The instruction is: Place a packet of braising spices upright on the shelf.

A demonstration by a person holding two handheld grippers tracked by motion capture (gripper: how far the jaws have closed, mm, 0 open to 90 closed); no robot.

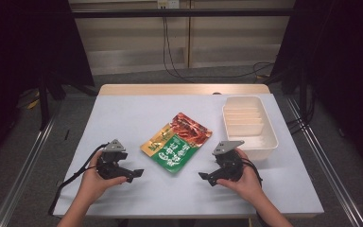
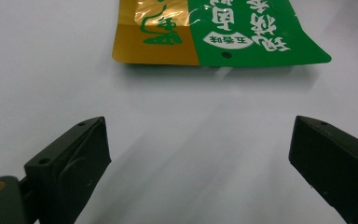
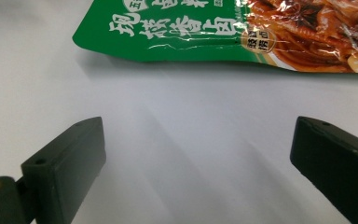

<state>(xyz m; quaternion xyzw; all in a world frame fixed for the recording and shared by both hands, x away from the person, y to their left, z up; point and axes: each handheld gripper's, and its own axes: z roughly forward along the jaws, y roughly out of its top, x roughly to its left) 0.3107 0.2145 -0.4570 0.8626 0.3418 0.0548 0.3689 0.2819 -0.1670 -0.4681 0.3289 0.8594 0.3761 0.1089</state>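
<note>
Pouch lying flat mid-table, long axis running diagonally: red picture end pointing far-right, green end pointing near. Sitting between the two grippers, slightly far of both, touching neither. Left gripper resting near-left, aiming right toward the gold-green corner; jaws standing wide, nothing between them. Right gripper resting near-right, aiming left at the long green-to-red edge; jaws likewise wide, gripping nothing. Both about equally near. Tray sitting far-right, well apart from pouch. Judging: reaching in from either side needing a short push inward and away.
</note>
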